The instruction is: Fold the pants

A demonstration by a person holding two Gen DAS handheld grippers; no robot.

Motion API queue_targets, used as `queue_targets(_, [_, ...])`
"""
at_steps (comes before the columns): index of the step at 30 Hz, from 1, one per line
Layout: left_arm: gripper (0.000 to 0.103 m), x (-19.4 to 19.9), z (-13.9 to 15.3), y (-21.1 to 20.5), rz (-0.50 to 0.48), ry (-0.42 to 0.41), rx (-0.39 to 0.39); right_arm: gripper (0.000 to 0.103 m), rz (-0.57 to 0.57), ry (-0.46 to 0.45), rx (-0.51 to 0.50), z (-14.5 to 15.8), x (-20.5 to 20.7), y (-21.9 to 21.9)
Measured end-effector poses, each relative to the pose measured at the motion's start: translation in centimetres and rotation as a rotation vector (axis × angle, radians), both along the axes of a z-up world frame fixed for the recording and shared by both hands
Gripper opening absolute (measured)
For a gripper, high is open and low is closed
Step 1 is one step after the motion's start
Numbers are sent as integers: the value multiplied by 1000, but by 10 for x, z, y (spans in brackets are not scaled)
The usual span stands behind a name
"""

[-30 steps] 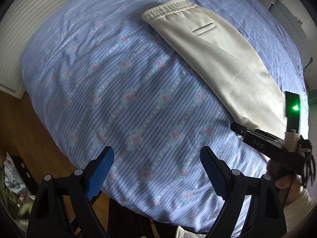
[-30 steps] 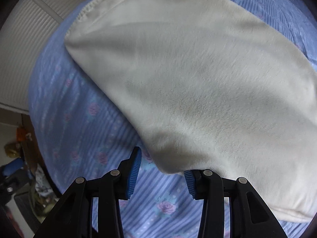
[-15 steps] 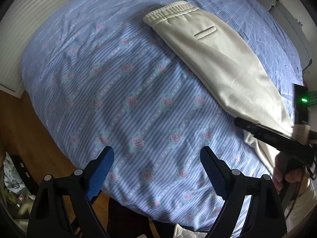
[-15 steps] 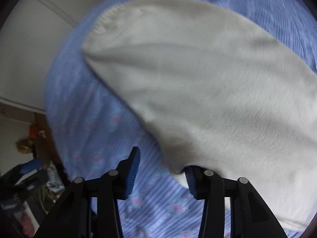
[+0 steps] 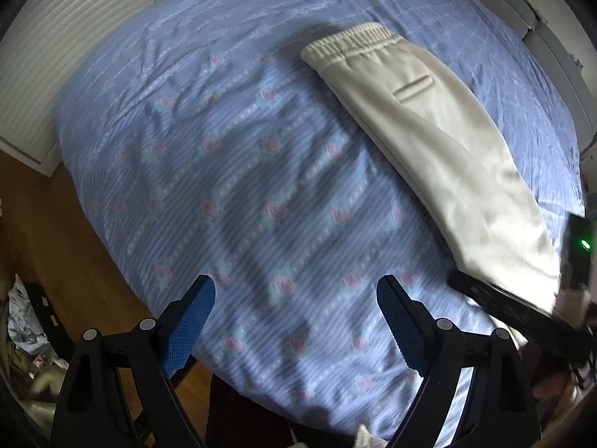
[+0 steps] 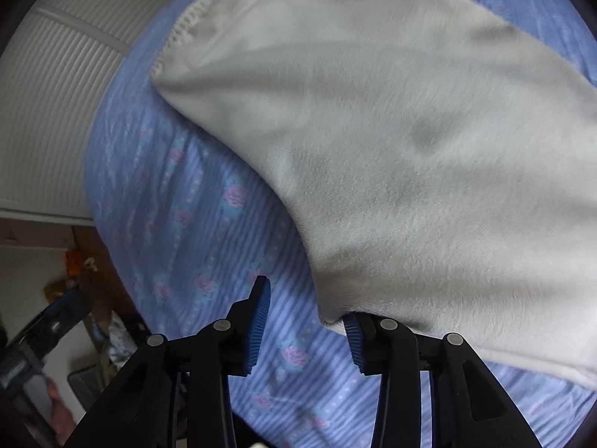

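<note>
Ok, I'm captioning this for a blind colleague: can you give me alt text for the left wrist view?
Cream pants lie folded lengthwise on a blue floral bedspread, waistband at the far end. The left hand-held gripper hovers open over bare bedspread, touching nothing, while the right hand-held gripper reaches in at the pants' near end on the right edge.
</note>
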State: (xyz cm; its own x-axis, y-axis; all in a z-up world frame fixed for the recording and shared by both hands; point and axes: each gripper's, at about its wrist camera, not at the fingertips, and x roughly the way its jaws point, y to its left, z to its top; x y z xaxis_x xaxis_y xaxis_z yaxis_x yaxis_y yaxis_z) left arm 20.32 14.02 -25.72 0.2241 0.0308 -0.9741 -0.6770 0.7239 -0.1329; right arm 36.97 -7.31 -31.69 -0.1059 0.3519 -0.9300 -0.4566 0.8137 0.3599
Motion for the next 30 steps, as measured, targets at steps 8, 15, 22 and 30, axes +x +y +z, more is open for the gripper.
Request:
queue_targets(8, [89,30,-5,50,-24,-13,1,45,-74,181,90,27,-32,-8])
queue_targets(15, [89,118,7,103,-293,-143,11,45,-165,-15,11,61,3,21])
queue_targets(22, [84,228,2,151,-553,-266,-136,45,-367,-87,12,73,77,62])
queue_targets(30, [73,322,-34,173,-702,-282,-331,45,-392,-113,-5,70,105,110])
